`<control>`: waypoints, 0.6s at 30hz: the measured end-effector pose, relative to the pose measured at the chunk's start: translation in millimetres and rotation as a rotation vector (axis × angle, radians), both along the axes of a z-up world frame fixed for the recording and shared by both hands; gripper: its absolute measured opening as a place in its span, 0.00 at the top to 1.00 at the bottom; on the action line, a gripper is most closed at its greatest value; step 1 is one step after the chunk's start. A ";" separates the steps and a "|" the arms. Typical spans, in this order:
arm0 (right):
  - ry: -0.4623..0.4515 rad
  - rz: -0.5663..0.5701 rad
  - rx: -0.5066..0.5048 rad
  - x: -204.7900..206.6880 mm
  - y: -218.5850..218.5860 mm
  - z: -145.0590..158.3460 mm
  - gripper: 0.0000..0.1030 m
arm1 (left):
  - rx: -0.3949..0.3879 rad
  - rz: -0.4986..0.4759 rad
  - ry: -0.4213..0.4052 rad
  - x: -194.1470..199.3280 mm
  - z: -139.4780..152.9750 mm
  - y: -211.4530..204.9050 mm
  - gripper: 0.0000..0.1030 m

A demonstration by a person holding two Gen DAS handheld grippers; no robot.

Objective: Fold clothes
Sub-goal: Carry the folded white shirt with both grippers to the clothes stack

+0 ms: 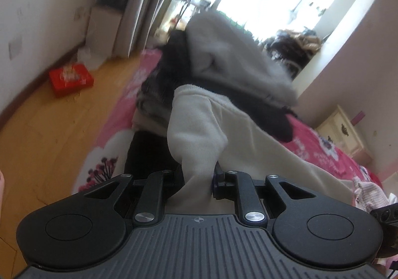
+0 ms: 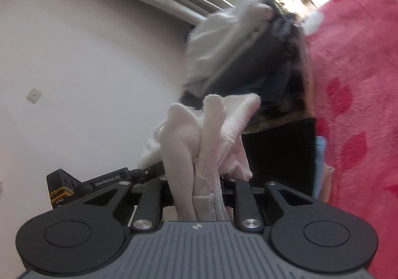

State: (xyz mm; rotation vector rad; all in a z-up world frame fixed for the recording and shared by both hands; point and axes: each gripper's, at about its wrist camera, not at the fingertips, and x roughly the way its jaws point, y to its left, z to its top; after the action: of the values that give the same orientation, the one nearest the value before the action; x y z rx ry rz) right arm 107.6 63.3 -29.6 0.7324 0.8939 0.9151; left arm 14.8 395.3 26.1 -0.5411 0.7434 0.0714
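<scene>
The left gripper (image 1: 197,180) is clamped on a bunched edge of the cream garment (image 1: 199,130), and the right gripper (image 2: 199,187) pinches its ribbed hem. The garment hangs stretched between them above the pink bedspread (image 1: 321,147), a pile of clothes (image 1: 223,60) beyond.

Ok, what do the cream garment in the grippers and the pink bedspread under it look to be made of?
Cream garment: looks like soft knit fleece or sweatshirt cotton, matte and slightly fuzzy; a ribbed cuff or hem shows in the right wrist view. Pink bedspread: probably plush synthetic fleece, with a short velvety nap and printed flowers. Blur leaves the exact fibre open.
</scene>
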 end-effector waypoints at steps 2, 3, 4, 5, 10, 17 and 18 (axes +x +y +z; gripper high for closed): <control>0.020 -0.003 -0.038 11.1 3.4 -17.8 0.78 | -0.020 0.002 0.044 10.1 -16.1 9.2 0.73; 0.045 -0.012 -0.055 15.9 3.4 -29.5 0.75 | -0.036 0.010 0.062 12.4 -22.7 13.6 0.60; 0.075 -0.022 -0.071 20.9 3.2 -42.1 0.71 | -0.056 0.024 0.075 12.4 -28.0 18.0 0.56; 0.108 -0.031 -0.051 24.3 0.7 -52.1 0.69 | -0.077 0.038 0.088 12.3 -33.3 22.3 0.55; 0.214 -0.064 0.089 32.6 -14.4 -78.6 0.65 | -0.114 0.089 0.052 -0.9 -29.5 31.2 0.49; 0.232 -0.046 0.071 56.6 -7.8 -73.2 0.55 | -0.117 0.162 0.039 -9.0 -22.7 48.4 0.49; 0.275 -0.044 0.096 60.9 -11.6 -77.1 0.51 | -0.109 0.160 0.038 -10.1 -20.5 48.2 0.49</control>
State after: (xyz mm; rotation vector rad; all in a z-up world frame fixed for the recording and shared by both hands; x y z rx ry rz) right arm 168.5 51.7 -106.6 0.9728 1.0756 0.8346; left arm 4.6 443.5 5.6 -0.7043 0.7428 0.1915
